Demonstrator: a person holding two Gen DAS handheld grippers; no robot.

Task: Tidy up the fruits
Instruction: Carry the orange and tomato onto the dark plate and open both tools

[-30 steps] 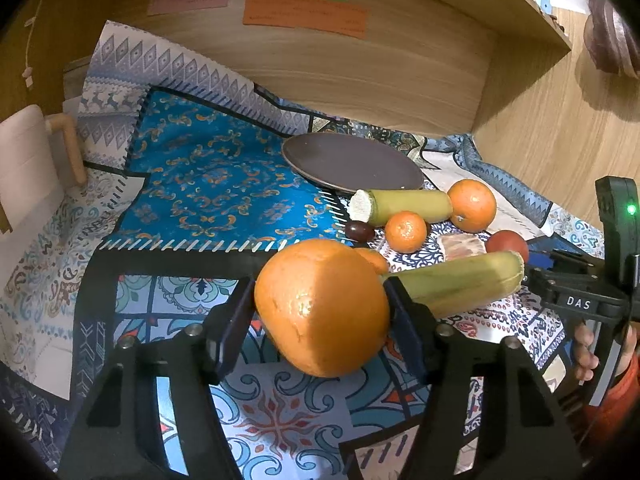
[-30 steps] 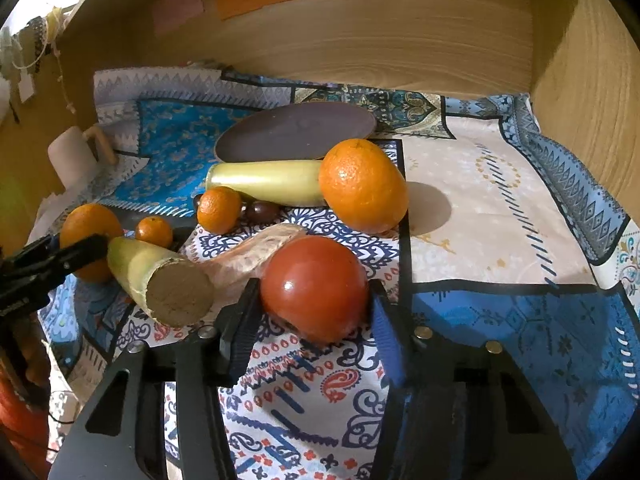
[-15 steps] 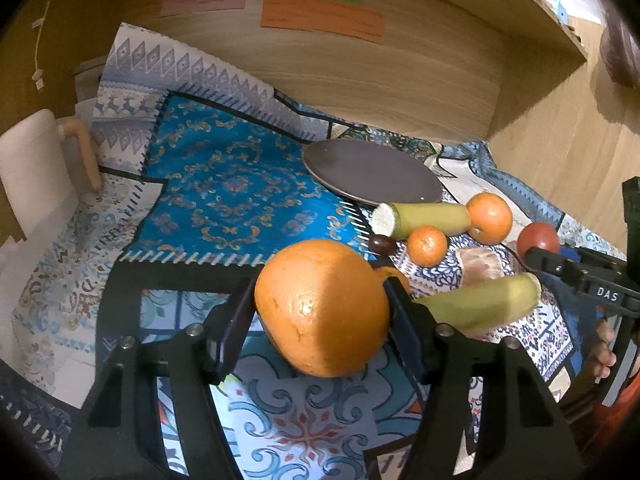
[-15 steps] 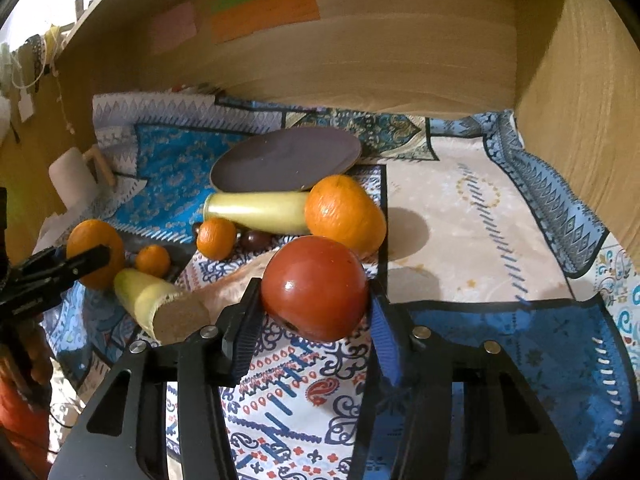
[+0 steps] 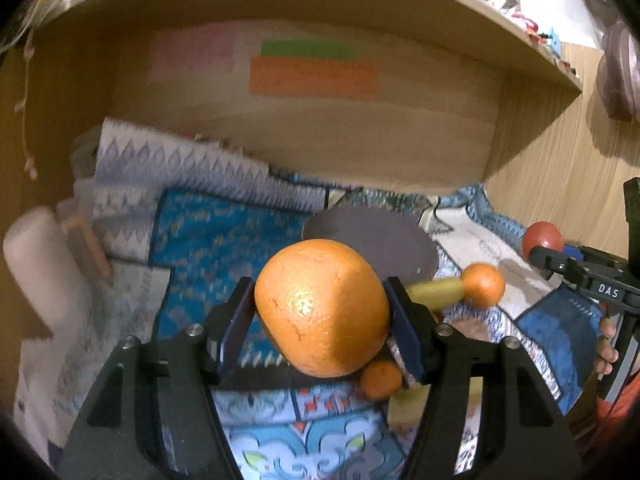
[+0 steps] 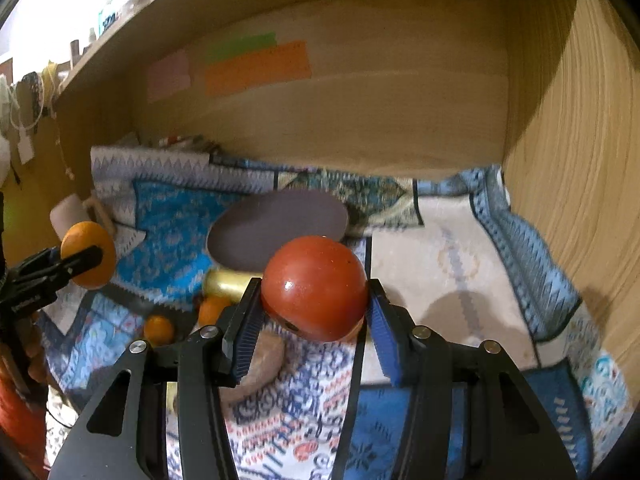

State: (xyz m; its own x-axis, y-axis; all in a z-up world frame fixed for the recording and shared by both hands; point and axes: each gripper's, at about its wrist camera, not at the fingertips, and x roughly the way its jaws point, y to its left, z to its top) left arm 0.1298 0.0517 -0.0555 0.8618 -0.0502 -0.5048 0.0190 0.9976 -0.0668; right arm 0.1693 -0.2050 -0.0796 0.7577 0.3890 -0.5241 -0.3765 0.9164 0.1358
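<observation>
Looking at a patterned blue cloth lying over the surface and bunching up against a wooden back wall. Seeing three paper notes sticking to that wall: a pink note at the left, a green note beside it, an orange note sitting just under the green. Noticing a white mug with a wooden handle resting at the cloth's left edge, a string hanging above it, and a shelf board running overhead.

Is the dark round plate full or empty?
Empty: the dark round plate shows only bare surface where visible; the red tomato hides its near edge.
</observation>
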